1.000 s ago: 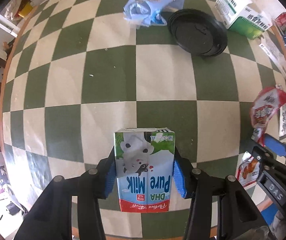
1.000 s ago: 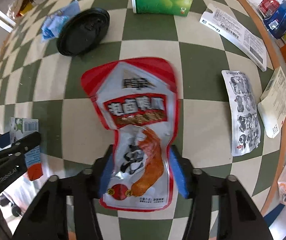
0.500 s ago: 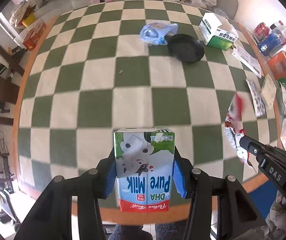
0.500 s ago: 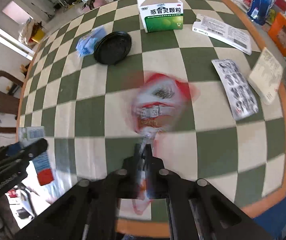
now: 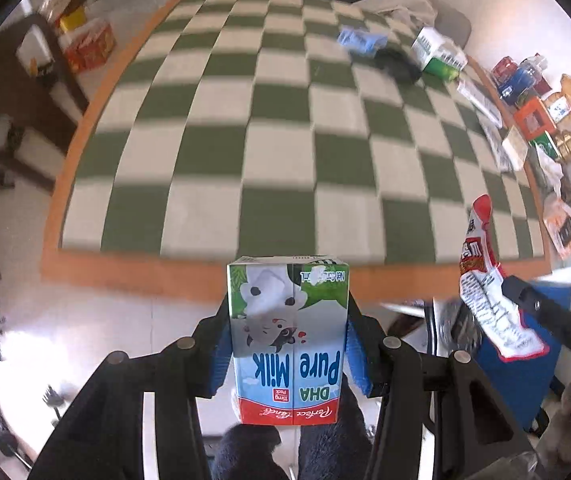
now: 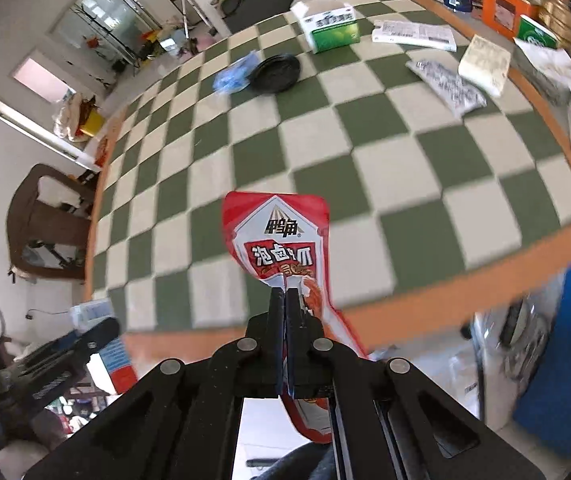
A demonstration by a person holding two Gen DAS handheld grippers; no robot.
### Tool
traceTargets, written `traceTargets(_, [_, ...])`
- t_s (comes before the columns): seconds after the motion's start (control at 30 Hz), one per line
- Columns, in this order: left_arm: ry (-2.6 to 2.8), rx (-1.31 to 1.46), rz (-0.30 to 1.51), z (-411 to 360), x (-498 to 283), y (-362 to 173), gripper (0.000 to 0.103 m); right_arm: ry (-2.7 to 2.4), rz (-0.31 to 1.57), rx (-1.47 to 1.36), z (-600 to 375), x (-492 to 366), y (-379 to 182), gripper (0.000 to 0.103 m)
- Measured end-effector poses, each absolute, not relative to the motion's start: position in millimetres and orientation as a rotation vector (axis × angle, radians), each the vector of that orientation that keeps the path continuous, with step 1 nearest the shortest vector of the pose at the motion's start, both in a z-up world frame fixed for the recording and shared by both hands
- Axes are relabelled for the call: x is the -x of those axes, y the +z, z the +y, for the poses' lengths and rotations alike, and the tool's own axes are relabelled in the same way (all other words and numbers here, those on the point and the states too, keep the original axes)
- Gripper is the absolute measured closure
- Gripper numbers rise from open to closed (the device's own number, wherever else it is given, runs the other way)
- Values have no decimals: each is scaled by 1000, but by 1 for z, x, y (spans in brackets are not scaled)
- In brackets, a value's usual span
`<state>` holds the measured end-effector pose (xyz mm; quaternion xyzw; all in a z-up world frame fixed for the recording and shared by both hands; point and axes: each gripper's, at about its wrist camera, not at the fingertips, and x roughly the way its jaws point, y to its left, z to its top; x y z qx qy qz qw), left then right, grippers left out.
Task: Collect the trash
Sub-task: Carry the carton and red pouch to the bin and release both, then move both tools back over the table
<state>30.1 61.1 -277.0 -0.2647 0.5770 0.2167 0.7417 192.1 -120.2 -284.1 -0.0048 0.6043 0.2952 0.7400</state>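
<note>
Left gripper (image 5: 287, 344) clamps a boxy printed-card milk carton (image 5: 288, 340); right gripper (image 6: 285, 300) pinches flat a glossy red foil snack pouch (image 6: 281, 240).

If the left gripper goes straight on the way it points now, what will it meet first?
Probably nothing on the table. The left gripper, shut on the milk carton, points steeply down just past the table's orange edge, so the pale floor below seems first, though depth is unclear.

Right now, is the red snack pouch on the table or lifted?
Lifted. The red snack pouch hangs pinched in the shut right tongs, clear of the checkered table.
</note>
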Motion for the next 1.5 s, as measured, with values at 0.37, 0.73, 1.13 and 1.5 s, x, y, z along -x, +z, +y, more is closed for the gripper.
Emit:
traceTargets(0.37, [468, 898, 1415, 74, 32, -492, 58, 654, 1609, -100, -123, -74, -447, 103])
traceTargets(0.73, [458, 882, 1546, 82, 17, -687, 18, 508, 1728, -162, -120, -96, -712, 42])
traceTargets(1.13, [581, 574, 1564, 63, 44, -644, 0, 441, 1646, 339, -120, -72, -730, 0])
traceTargets(1.5, [570, 545, 1514, 44, 54, -562, 0, 439, 1558, 402, -112, -56, -641, 0])
